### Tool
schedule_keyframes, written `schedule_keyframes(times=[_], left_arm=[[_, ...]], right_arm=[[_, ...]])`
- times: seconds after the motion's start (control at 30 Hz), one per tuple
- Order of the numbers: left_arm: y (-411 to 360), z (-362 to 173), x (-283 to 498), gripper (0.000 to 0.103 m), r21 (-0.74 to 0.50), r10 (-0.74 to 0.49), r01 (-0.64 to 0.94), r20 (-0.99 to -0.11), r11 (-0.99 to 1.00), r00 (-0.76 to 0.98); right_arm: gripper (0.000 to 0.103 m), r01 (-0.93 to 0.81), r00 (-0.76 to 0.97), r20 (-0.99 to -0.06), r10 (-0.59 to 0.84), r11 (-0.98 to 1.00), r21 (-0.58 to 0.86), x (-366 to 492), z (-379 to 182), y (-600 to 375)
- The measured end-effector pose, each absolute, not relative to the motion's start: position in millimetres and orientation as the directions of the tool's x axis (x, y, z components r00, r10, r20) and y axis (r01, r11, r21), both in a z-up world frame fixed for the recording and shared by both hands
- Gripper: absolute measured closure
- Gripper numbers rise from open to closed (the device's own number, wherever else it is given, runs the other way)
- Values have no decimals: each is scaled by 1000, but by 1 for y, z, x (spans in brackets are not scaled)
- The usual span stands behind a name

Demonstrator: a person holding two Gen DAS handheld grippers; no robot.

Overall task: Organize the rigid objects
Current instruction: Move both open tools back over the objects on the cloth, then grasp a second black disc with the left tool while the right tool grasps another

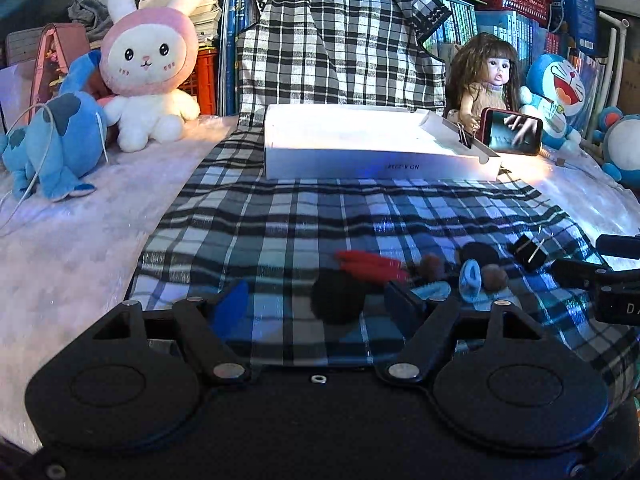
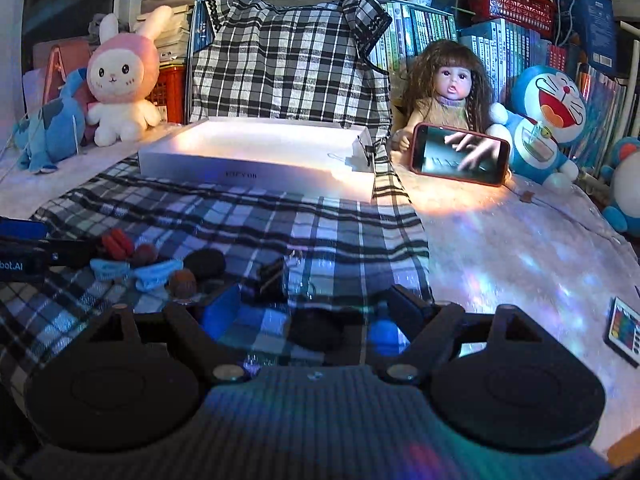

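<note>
Plaid cloth (image 1: 320, 216) in black, white and grey, spread across the table's middle. At its far end, shallow white cardboard box (image 1: 360, 148), open-topped, black binder clip (image 1: 464, 136) on its right rim. Near edge, scattered small pieces: black round puff (image 1: 338, 298), red clips (image 1: 368, 264), pale blue clips (image 1: 470, 280), brown balls (image 1: 494, 276). Left gripper (image 1: 320, 300) spread around the puff, not pressing. Right gripper (image 2: 308, 312) wide, empty.

I see a table under a pale shiny cover (image 1: 80, 248), with a plaid cloth (image 1: 320, 216) spread down its middle. On the cloth lie 1 white box (image 1: 360, 152) and a cluster of small items (image 1: 400, 268). On the cover rest plush toys, 1 phone (image 2: 460, 154) and 1 remote (image 2: 624, 330).
</note>
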State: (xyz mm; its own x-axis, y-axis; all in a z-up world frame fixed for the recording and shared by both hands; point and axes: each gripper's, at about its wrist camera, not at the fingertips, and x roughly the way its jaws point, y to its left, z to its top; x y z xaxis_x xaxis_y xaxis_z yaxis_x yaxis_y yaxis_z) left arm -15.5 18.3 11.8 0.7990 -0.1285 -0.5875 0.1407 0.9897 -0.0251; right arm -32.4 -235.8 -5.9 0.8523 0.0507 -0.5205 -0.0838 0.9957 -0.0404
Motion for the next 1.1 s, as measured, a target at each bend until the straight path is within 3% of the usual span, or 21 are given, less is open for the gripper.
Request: schedule_keyframes(times=[0.1, 0.3, 0.57, 1.03, 1.1], left_arm=[[19, 11, -21, 44, -21, -131, 146, -583, 989, 802], [20, 8, -27, 53, -14, -130, 149, -578, 989, 806], [19, 3, -23, 54, -6, -129, 154, -580, 988, 805], [12, -5, -14, 53, 6, -113, 141, -568, 990, 815], [10, -6, -13, 54, 19, -107, 142, -563, 990, 820]], right_arm=[[15, -83, 857, -513, 48, 996, -45, -39, -9, -236], [17, -64, 867, -497, 30, 997, -53, -46, -11, -240], [36, -58, 863, -504, 32, 998, -36, -45, -15, -242], [37, -25, 859, -512, 6, 999, -31, -39, -25, -237], [43, -24, 858, -514, 5, 999, -30, -37, -25, -237]])
